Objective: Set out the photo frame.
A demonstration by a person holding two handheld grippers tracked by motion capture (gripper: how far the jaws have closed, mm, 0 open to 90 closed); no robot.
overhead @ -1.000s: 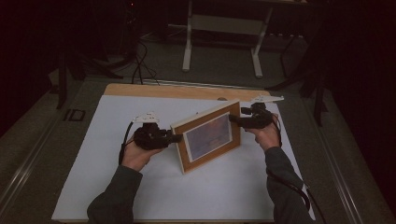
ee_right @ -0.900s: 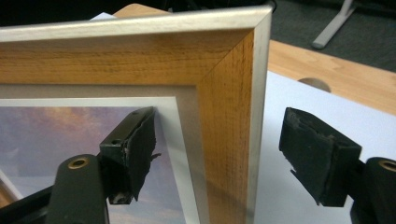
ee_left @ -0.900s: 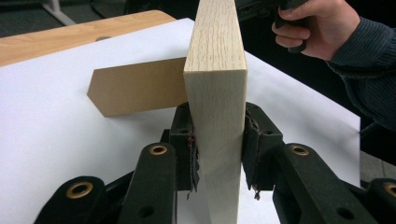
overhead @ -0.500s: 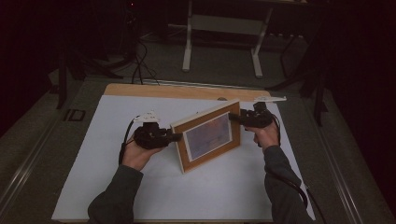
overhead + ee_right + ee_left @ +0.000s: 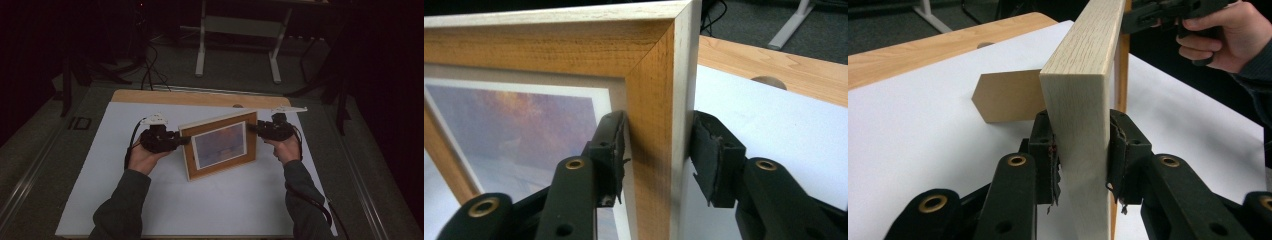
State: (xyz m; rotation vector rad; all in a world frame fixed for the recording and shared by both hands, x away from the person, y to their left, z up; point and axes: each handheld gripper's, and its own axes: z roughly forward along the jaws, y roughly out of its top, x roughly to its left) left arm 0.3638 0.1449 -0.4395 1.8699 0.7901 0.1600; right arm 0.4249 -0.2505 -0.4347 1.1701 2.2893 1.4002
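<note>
My left gripper [image 5: 1082,155] clamps one side rail of the light wooden picture frame [image 5: 220,145], which stands upright mid-table on the white sheet [image 5: 100,200]. My right gripper [image 5: 656,150] has been closing around the opposite rail, one pad apart. Rigid, fairly light, glass-fronted I judge: hold rails, never the pane.

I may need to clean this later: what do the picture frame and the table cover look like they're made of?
Picture frame: apparently wood, matte; brown front, pale side with visible grain. Table cover: smooth white sheet, possibly paper or plastic, over a wooden table.
</note>
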